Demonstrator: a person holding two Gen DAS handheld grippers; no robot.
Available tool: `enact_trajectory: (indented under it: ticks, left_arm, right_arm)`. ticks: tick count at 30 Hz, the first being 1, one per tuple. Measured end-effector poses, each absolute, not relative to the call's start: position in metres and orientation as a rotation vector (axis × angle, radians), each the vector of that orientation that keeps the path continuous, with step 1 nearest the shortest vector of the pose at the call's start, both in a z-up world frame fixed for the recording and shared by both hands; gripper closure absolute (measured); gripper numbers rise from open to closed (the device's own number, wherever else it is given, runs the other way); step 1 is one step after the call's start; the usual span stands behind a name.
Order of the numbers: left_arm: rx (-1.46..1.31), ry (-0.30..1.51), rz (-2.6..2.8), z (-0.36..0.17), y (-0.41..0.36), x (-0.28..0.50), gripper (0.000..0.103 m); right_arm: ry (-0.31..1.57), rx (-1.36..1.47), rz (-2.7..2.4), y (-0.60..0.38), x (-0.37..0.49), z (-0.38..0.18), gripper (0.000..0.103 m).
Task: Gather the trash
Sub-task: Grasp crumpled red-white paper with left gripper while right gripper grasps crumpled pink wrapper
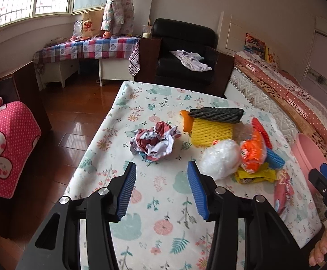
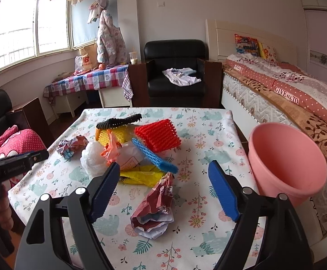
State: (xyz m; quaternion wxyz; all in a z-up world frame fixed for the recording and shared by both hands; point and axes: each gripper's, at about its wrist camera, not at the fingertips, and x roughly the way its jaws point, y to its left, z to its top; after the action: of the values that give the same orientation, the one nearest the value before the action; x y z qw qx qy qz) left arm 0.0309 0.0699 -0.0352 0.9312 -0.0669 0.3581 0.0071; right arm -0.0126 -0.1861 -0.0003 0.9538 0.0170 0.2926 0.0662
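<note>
Left hand-held gripper (image 1: pixel 161 190) hovered over floral counter (image 1: pixel 163 229), jaws apart, nothing between; crumpled paper ball (image 1: pixel 155 142) lay just ahead of fingertips. Right hand-held gripper (image 2: pixel 163 193) jaws spread wide, empty; red crumpled wrapper (image 2: pixel 155 207) lay on counter between them, untouched. Pink bucket (image 2: pixel 287 159) stood at counter's right edge

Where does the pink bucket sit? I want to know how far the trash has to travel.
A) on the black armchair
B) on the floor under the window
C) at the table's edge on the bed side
C: the pink bucket stands at the table edge beside the bed.
</note>
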Motion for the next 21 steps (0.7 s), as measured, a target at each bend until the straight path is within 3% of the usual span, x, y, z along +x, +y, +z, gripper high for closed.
enact_trajectory:
  ticks: [7,12,14,17,21]
  left_arm:
    - [-0.021,0.742,-0.017,-0.041,0.056,0.065,0.056]
    - [0.082,0.759,-0.007,-0.053,0.047,0.09,0.072]
    - [0.09,0.784,-0.01,-0.061,0.048,0.098,0.087]
    - [0.07,0.814,-0.021,-0.067,0.051,0.105,0.094]
    - [0.058,0.781,-0.029,-0.065,0.055,0.099,0.096]
  right_arm:
    - [0.62,0.039,0.136,-0.195,-0.007,-0.005,0.025]
    - [0.665,0.033,0.142,-0.199,-0.006,-0.013,0.025]
    - [0.686,0.03,0.142,-0.199,-0.004,-0.018,0.025]
    - [0.721,0.045,0.154,-0.199,0.002,-0.025,0.031]
    - [0.779,0.066,0.177,-0.197,0.01,-0.036,0.04]
